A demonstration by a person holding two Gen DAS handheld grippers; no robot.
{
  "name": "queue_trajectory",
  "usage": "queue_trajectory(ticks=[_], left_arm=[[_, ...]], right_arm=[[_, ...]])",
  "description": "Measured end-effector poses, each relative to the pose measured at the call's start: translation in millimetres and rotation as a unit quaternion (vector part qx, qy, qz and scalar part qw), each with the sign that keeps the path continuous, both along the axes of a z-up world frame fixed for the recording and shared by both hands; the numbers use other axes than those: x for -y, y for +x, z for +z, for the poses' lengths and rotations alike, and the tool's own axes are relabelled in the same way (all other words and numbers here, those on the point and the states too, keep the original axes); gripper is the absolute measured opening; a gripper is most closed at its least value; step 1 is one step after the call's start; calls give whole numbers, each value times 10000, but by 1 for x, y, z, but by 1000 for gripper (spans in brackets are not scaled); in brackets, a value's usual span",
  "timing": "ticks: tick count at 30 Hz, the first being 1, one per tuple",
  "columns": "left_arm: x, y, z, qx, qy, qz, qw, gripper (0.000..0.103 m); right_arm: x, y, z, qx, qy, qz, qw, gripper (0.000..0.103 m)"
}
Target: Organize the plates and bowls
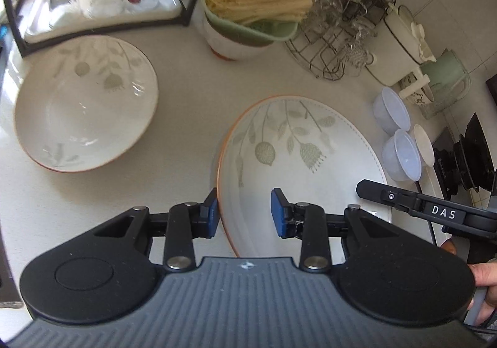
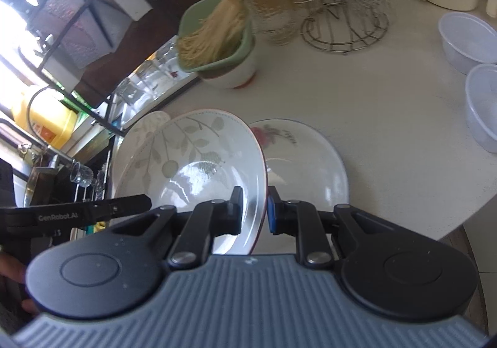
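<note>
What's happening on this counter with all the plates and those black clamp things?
A person is sorting dishes with a hand-held gripper in each hand. The right gripper is clamped on the rim of a leaf-patterned plate, holding it tilted above a flower-patterned plate on the white countertop. The left gripper straddles the same plate's opposite rim, jaws partly open, not pressing. Another leaf-patterned plate sits to the left.
</note>
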State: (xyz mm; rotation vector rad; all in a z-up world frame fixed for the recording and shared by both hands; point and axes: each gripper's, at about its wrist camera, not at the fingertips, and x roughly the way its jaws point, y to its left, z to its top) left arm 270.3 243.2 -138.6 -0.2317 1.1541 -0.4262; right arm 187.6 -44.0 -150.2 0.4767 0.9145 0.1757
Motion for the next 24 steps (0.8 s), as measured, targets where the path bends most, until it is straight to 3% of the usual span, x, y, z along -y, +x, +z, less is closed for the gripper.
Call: queue_trajectory(ticks=[15,24], left_arm=[[64,39,-41,-154,796,-216,9965,38],[80,52,-46,-128,1114,135,9936,38]], right_arm=[[31,21,-40,-103,-201,-354,9991,19],[31,28,-43,-39,-465,-255,9986,19]])
